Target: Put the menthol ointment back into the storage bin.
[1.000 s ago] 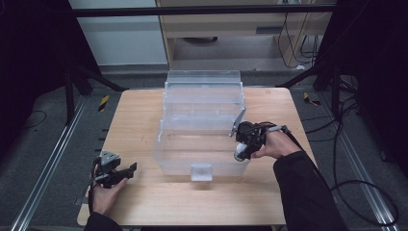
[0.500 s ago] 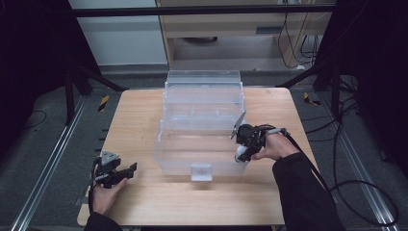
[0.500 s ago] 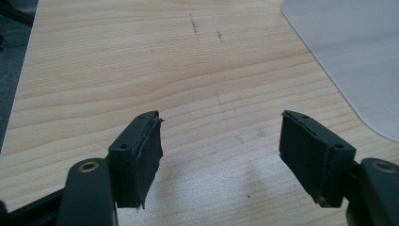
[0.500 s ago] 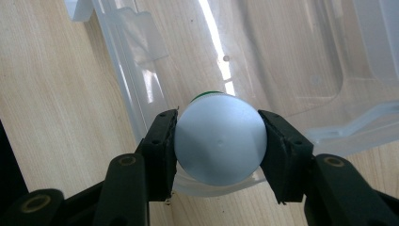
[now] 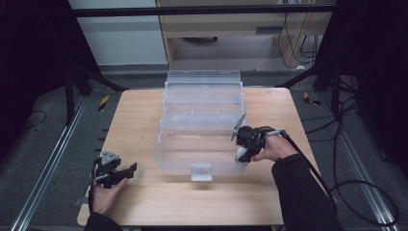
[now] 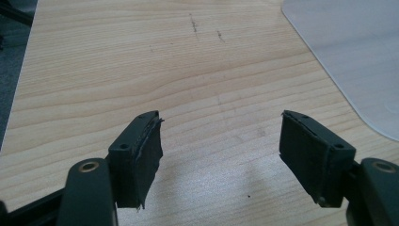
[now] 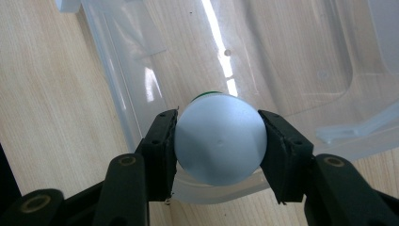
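The wooden table (image 5: 144, 110) takes up the middle of the high view, with a big clear plastic box (image 5: 202, 120) sitting open at its centre, probably so stuff can go straight in. At centre right, the right gripper (image 5: 242, 155) is clamped on a little white bottle (image 7: 219, 138) with a green bit at its far end, held right over the box's rim. Lower left, the left gripper (image 5: 126, 170) just sits on the table, jaws spread wide and empty, I guess waiting its turn.
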`<state>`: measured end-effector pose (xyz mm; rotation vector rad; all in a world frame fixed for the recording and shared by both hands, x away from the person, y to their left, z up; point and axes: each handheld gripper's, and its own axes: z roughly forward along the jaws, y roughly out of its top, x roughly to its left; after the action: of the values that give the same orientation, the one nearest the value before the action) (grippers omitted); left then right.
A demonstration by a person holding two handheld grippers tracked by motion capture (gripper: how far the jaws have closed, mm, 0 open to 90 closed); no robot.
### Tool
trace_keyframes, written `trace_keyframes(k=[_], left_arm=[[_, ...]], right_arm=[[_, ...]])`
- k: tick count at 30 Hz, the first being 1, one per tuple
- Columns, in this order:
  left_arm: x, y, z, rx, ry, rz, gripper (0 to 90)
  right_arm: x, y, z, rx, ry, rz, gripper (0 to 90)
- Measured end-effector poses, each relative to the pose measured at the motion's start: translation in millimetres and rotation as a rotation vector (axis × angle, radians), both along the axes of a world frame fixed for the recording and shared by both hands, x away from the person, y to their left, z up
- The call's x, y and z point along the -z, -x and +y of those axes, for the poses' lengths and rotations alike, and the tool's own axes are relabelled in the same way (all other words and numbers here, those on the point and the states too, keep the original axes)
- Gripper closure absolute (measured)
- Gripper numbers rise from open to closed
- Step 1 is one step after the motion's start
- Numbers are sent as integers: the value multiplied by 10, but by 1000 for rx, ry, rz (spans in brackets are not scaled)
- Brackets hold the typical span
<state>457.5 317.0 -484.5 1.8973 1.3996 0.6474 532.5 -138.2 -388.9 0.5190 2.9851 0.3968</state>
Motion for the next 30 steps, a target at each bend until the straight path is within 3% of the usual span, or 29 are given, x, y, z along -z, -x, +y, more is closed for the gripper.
trace_keyframes(k=[30], left_arm=[[2, -2, 2, 1, 1, 1, 298]], right_arm=[[95, -32, 51, -6, 9, 17, 502]])
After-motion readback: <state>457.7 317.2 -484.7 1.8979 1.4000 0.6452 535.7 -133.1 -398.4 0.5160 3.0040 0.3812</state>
